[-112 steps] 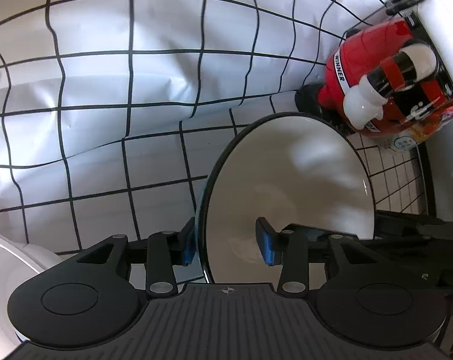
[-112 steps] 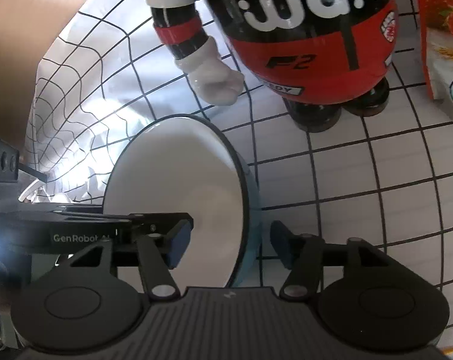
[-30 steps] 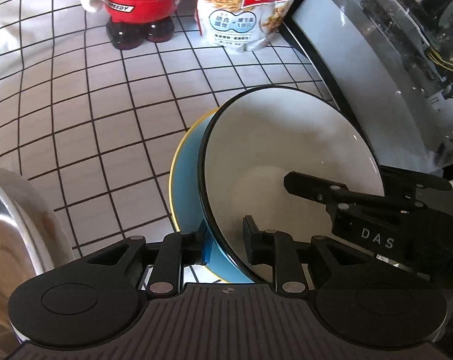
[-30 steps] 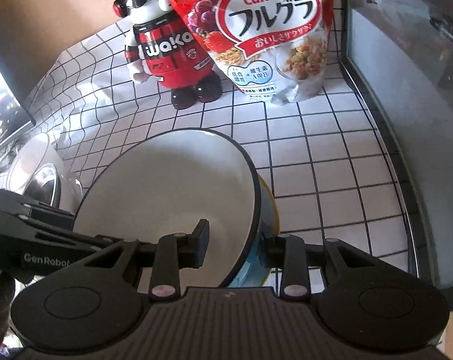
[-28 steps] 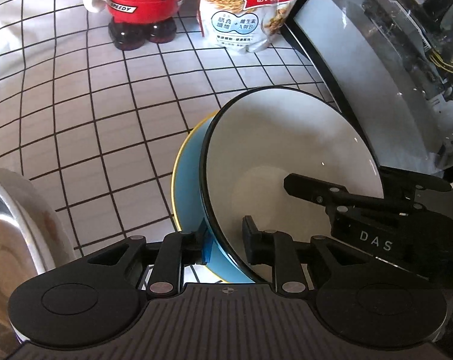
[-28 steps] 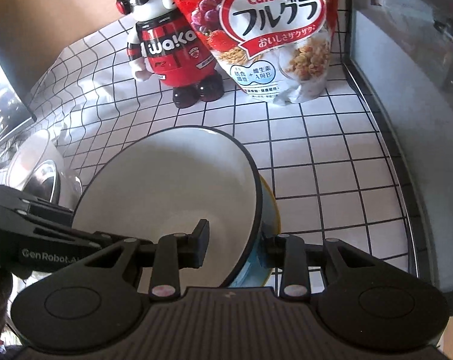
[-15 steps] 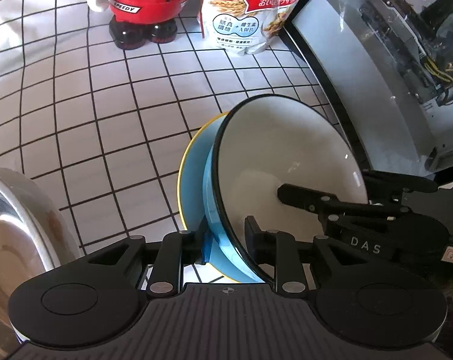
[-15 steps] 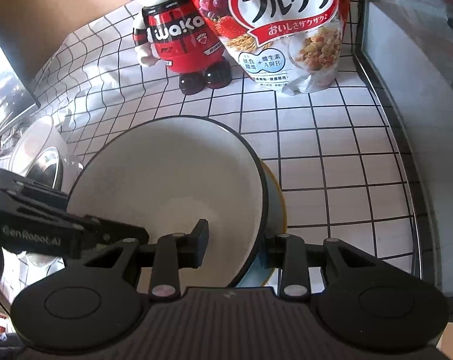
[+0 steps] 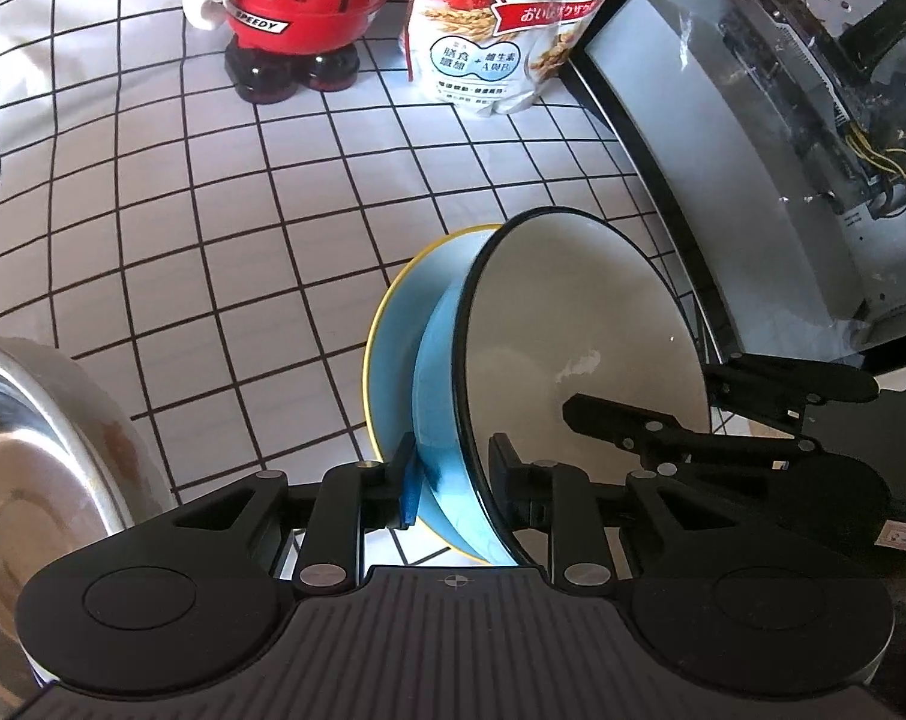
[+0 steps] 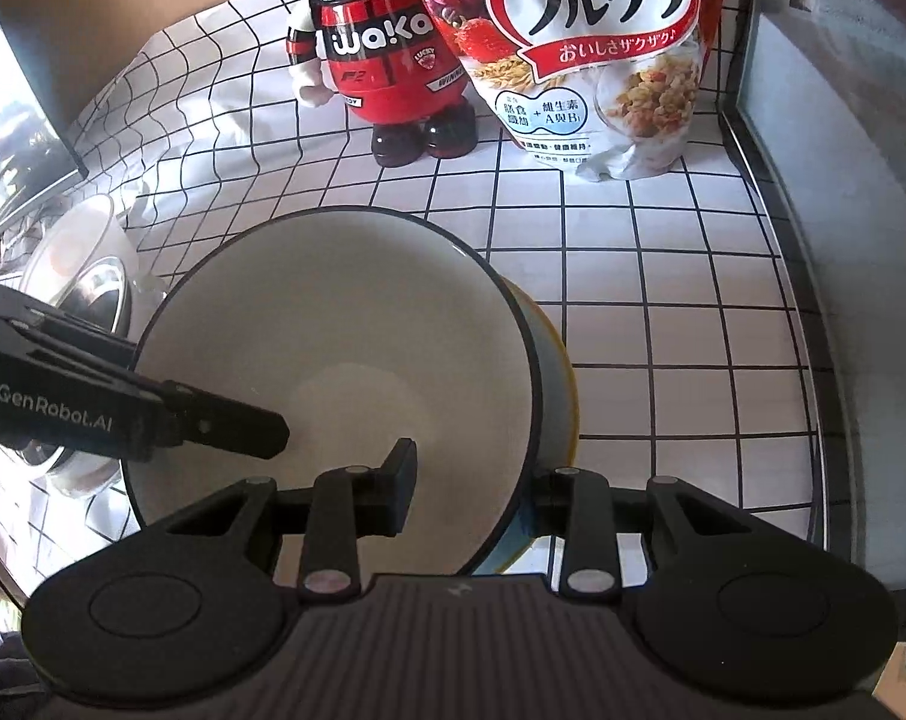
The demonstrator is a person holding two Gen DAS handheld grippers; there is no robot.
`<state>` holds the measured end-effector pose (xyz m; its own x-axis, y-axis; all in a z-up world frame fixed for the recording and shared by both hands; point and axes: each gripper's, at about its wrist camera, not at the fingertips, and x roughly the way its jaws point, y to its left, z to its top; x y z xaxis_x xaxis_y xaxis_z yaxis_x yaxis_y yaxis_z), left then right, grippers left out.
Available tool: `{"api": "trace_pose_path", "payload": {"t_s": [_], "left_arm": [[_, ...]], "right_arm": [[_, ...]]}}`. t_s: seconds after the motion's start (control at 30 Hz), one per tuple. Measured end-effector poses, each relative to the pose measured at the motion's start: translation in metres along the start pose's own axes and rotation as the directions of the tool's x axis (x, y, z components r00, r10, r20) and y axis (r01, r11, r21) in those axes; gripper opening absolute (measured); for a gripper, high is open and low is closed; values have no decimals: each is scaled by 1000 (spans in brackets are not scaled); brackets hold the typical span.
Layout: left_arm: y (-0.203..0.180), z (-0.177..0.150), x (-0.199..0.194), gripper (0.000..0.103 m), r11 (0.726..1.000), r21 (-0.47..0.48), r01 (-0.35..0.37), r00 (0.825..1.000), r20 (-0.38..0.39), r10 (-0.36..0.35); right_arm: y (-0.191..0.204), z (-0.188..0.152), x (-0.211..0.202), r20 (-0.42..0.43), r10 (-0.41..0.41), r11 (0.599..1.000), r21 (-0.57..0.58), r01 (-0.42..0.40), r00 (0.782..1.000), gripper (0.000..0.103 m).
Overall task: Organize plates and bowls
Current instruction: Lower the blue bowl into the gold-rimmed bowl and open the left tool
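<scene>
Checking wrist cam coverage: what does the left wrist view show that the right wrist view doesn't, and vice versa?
Left wrist only: a large steel bowl at the left edge and the bowl's blue outer wall.

Right wrist only: a stack of white and steel dishes at the left.

Both: the white-lined bowl over the yellow-rimmed blue plate, the left gripper and right gripper each clamped on its rim, the red figurine, the cereal bag.

R tool (image 10: 468, 489) on bowl (image 10: 333, 324) rim

I see a glossy glazed bowl (image 10: 345, 330), a shiny metal bowl (image 9: 39, 450), matt black plastic fingers (image 9: 408, 474), and a creased gridded cloth (image 9: 153, 210).
</scene>
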<state>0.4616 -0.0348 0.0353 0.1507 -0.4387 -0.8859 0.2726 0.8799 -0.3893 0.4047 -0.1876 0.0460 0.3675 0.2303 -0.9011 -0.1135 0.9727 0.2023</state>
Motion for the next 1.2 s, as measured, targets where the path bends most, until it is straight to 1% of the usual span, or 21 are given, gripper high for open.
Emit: {"api": "trace_pose_path", "payload": {"t_s": [0.23, 0.47, 0.63, 0.83, 0.87, 0.97, 1.03, 1.07, 1.2], "left_arm": [[0, 0, 0, 27, 1000, 5, 1, 1000, -2, -1], [-1, 0, -2, 31, 1000, 13, 1, 1000, -4, -1], [-2, 1, -5, 32, 1000, 23, -7, 1000, -5, 7], [-3, 2, -7, 32, 999, 38, -13, 1000, -13, 14], [-3, 2, -8, 29, 999, 40, -17, 1000, -12, 18], [-1, 4, -14, 26, 998, 45, -32, 999, 2, 32], [0, 7, -19, 27, 999, 41, -24, 1000, 4, 24], [0, 8, -19, 27, 999, 41, -23, 1000, 0, 23], [1, 9, -17, 27, 999, 36, -28, 1000, 2, 28]], "right_arm": [[4, -1, -9, 26, -40, 998, -50, 41, 999, 33], [-1, -2, -7, 30, -10, 1000, -12, 10, 1000, 33], [-1, -3, -8, 37, -7, 1000, -3, 7, 999, 33], [0, -3, -8, 42, -16, 1000, -4, 16, 999, 33], [0, -2, -8, 43, -20, 1000, -7, 21, 999, 33], [1, -2, -10, 57, -33, 999, -14, 34, 998, 34], [3, 0, -14, 88, -59, 997, -36, 62, 994, 34], [4, 0, -14, 87, -65, 996, -54, 70, 994, 34], [4, 2, -13, 81, -68, 995, -63, 73, 994, 34]]}}
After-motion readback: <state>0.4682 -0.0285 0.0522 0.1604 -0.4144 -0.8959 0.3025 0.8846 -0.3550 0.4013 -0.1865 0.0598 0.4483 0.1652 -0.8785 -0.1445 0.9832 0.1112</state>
